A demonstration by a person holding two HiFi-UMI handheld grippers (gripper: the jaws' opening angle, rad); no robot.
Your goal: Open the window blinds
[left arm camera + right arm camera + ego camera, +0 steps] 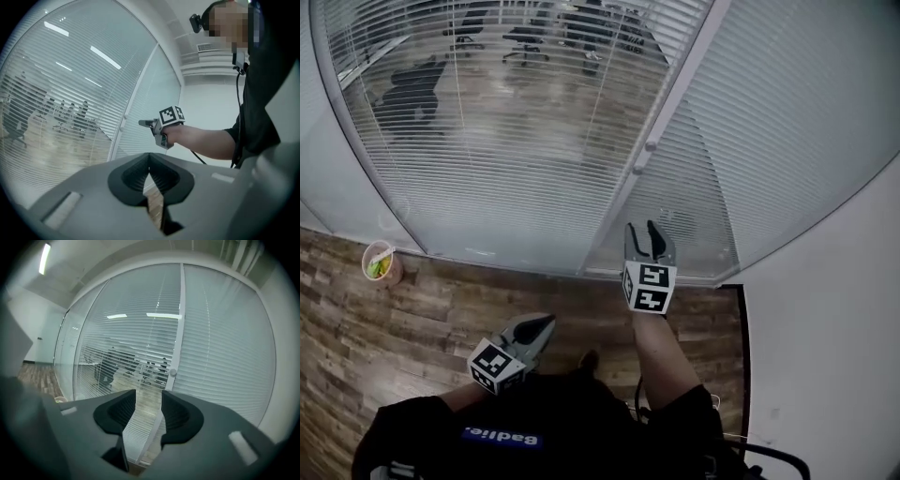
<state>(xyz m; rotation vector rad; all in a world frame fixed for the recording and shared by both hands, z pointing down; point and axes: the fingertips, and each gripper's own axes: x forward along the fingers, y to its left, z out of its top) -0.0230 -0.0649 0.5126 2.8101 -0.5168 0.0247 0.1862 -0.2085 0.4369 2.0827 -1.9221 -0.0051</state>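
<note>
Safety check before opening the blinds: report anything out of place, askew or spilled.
Only a small cup with something yellow-green inside stands out. It sits upright on the wooden floor at the foot of the blinds, at the left of the head view. No spill shows. The slats hang even.

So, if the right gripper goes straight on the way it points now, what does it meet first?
The right gripper would probably meet the white frame post, low down, or the blinds just beside it; nothing stands between. Depth is unclear.
</note>
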